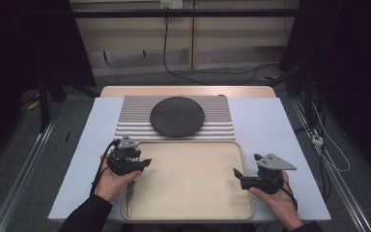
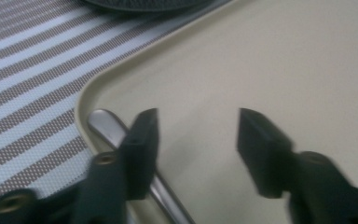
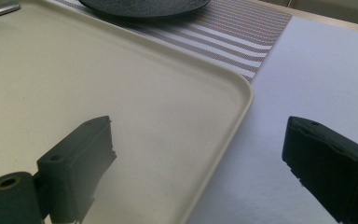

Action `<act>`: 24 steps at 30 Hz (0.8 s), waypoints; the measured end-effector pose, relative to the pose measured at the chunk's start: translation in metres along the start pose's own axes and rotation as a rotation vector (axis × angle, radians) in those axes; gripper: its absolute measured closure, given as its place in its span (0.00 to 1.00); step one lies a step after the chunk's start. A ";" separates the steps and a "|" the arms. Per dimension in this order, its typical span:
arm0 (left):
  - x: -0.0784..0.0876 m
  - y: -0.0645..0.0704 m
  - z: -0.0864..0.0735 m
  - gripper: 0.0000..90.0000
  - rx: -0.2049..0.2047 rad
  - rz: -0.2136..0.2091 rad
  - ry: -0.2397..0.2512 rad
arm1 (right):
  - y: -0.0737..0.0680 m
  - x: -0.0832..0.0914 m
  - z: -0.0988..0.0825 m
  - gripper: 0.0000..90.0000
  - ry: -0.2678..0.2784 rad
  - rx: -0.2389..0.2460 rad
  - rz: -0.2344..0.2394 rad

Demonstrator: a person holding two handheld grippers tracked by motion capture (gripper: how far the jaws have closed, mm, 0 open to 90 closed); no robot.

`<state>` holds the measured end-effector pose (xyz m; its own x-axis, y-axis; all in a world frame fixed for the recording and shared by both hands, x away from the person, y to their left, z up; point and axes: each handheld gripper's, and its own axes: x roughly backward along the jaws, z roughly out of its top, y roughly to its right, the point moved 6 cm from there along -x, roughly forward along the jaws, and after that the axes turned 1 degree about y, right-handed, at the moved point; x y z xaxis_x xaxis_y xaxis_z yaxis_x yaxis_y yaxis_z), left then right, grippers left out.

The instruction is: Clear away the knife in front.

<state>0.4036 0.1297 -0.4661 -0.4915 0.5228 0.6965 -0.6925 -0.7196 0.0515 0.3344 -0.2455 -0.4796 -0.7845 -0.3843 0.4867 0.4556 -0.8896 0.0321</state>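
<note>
While the metal utensil [image 2: 103,125] lies along the tray's [image 1: 188,212] left wall at lower left of the frame, centre the left gripper [image 2: 196,140], jaws half open and empty, over its handle before closing. The left gripper view reveals the utensil beneath one jaw. At lower right, the right gripper [image 3: 200,154] straddles the tray's rim, jaws wide, empty.

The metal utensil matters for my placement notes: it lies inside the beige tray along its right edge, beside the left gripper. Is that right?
Not quite. The metal utensil lies along the left edge of the beige tray, not the right. It is inside the tray, beside the left gripper, whose jaws stand open. The high view shows it.
</note>
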 end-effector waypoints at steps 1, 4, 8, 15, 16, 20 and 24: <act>0.000 0.000 0.001 0.40 0.007 -0.002 0.014 | 0.000 0.000 0.000 0.10 0.001 -0.001 0.000; 0.003 -0.001 0.003 0.21 0.031 0.011 0.019 | 0.000 0.000 0.000 0.10 0.001 -0.002 0.000; 0.009 0.000 0.005 0.09 0.026 -0.009 0.041 | 0.000 0.000 0.000 0.10 0.001 -0.002 0.000; 0.026 0.000 0.003 0.08 0.015 0.060 0.105 | 0.000 0.000 0.000 0.10 0.002 -0.003 -0.002; 0.028 0.000 0.001 0.08 0.021 0.057 0.103 | 0.001 0.001 0.000 0.10 0.002 -0.003 -0.002; 0.032 -0.003 -0.005 0.08 0.016 0.076 0.112 | 0.001 0.002 -0.001 0.10 0.002 -0.006 -0.006; 0.037 -0.002 -0.011 0.08 0.015 0.067 0.133 | 0.002 0.003 -0.002 0.10 0.001 -0.011 -0.011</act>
<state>0.3809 0.1558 -0.4485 -0.6027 0.5284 0.5980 -0.6483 -0.7612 0.0192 0.3321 -0.2494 -0.4799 -0.7896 -0.3749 0.4857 0.4427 -0.8962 0.0278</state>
